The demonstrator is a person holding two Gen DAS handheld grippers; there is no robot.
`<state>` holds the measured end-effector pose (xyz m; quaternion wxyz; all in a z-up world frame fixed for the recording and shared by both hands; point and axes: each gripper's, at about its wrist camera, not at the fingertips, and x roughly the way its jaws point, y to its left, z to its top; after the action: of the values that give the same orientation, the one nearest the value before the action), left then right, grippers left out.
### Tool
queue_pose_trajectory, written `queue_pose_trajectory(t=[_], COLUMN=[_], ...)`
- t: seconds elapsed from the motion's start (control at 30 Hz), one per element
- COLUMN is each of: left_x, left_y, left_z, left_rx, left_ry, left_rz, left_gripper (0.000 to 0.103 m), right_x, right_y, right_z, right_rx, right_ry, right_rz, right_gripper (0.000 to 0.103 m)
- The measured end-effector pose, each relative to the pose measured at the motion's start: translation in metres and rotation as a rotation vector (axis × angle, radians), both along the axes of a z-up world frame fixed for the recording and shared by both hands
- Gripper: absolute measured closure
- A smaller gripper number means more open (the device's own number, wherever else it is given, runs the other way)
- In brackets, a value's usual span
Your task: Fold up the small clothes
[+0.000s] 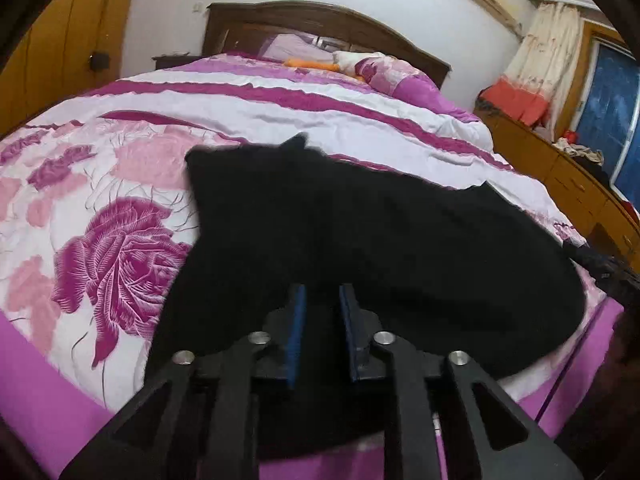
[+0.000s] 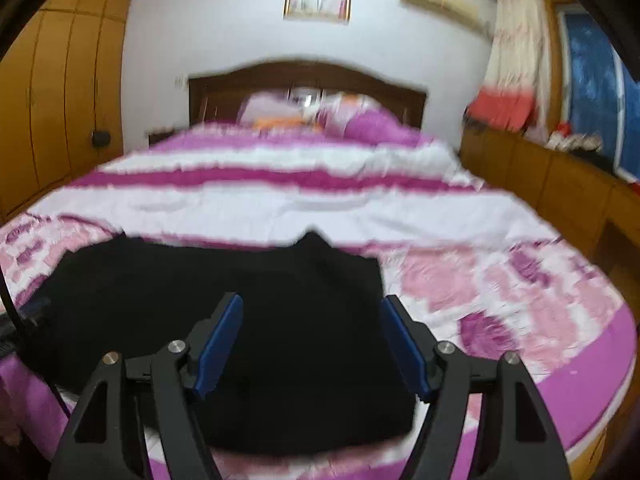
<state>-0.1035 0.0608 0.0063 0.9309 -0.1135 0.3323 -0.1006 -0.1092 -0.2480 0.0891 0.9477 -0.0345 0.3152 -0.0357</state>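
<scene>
A black garment (image 1: 360,232) lies spread on the near end of the bed, on a pink and white floral cover (image 1: 120,184). My left gripper (image 1: 322,292) hovers over the garment's near edge, its blue pads a narrow gap apart with no cloth seen between them. In the right wrist view the same garment (image 2: 280,292) lies below my right gripper (image 2: 312,304), which is wide open and empty above the garment's right part. The right wrist view is blurred.
The bed has a dark wooden headboard (image 1: 320,24) and pillows (image 1: 372,64) at the far end. A wooden cabinet (image 1: 560,172) with clutter runs along the right side. Wooden wardrobes (image 2: 60,92) stand on the left. The bed's purple foot edge (image 1: 48,392) is close below.
</scene>
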Motion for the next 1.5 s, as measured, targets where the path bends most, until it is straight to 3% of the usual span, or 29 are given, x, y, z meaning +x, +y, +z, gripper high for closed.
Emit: queue_pose_trajectory(t=[0.1,0.17,0.27,0.33,0.43,0.47,0.5,0.53,0.57,0.67,0.73,0.77,0.9,0.97,1.07,1.17,1.23,1.3,1.37,1.43,1.5], left_x=[0.002,0.001,-0.003,-0.006,-0.015,-0.017,-0.018,-0.017,-0.012,-0.008,-0.013,-0.014,-0.018,-0.019,-0.024,-0.038,-0.049,-0.058,-0.061,-0.056,-0.044], left_y=[0.007,0.004,-0.005,-0.006,-0.004,-0.002,0.002,0.008,0.017,0.039,0.043,0.041,0.031,0.035,0.047,0.065,0.064,0.056,0.039,0.022,0.017], left_z=[0.006,0.003,0.003,0.004,0.010,0.013,0.013,0.012,0.008,0.000,0.003,0.004,0.006,0.008,0.012,0.024,0.035,0.044,0.050,0.048,0.038], left_rx=[-0.012,-0.007,0.070,0.073,0.148,0.224,0.262,0.285,0.266,0.130,0.133,0.172,0.539,0.573,0.525,0.328,0.236,0.166,0.149,0.141,0.142], left_ry=[0.009,0.000,-0.015,-0.030,-0.077,-0.100,-0.107,-0.097,-0.061,0.007,0.002,-0.003,-0.039,-0.040,-0.040,-0.103,-0.176,-0.258,-0.307,-0.287,-0.202], left_rz=[0.016,0.017,0.012,0.027,0.120,0.204,0.255,0.306,0.338,0.344,0.361,0.383,0.609,0.654,0.680,0.643,0.594,0.474,0.336,0.194,0.142], left_gripper=[0.094,0.094,0.094,0.094,0.094,0.089,0.087,0.078,0.069,0.067,0.067,0.067,0.067,0.067,0.068,0.070,0.072,0.082,0.086,0.086,0.086], right_x=[0.023,0.023,0.028,0.028,0.023,0.019,0.016,0.012,0.007,-0.001,-0.008,-0.011,-0.015,-0.013,-0.004,0.002,0.004,0.003,0.002,0.000,-0.004], right_y=[-0.015,-0.028,-0.038,-0.039,-0.035,-0.031,-0.029,-0.024,-0.017,-0.003,0.006,0.011,0.030,0.035,0.027,0.009,0.001,0.000,-0.003,-0.009,-0.021], right_z=[-0.042,-0.047,-0.044,-0.042,-0.036,-0.034,-0.031,-0.028,-0.028,-0.023,-0.013,-0.009,-0.003,-0.010,-0.026,-0.038,-0.041,-0.041,-0.039,-0.035,-0.028], right_rx=[-0.056,-0.024,-0.103,-0.182,-0.286,-0.311,-0.331,-0.356,-0.390,-0.429,-0.405,-0.392,-0.361,-0.375,-0.411,-0.445,-0.554,-0.668,-0.724,-0.681,-0.587], right_ry=[0.132,0.101,0.090,0.085,0.067,0.052,0.040,0.028,0.016,-0.011,-0.048,-0.061,-0.036,-0.004,0.055,0.090,0.087,0.057,0.050,0.050,0.051], right_rz=[-0.037,-0.029,-0.074,-0.093,-0.109,-0.105,-0.096,-0.080,-0.057,-0.017,0.003,0.011,0.046,0.051,0.032,-0.038,-0.134,-0.200,-0.228,-0.231,-0.256], right_gripper=[0.028,0.016,0.015,0.015,0.015,0.016,0.016,0.016,0.016,0.016,0.016,0.016,0.015,0.015,0.015,0.015,0.012,0.012,0.012,0.012,0.012])
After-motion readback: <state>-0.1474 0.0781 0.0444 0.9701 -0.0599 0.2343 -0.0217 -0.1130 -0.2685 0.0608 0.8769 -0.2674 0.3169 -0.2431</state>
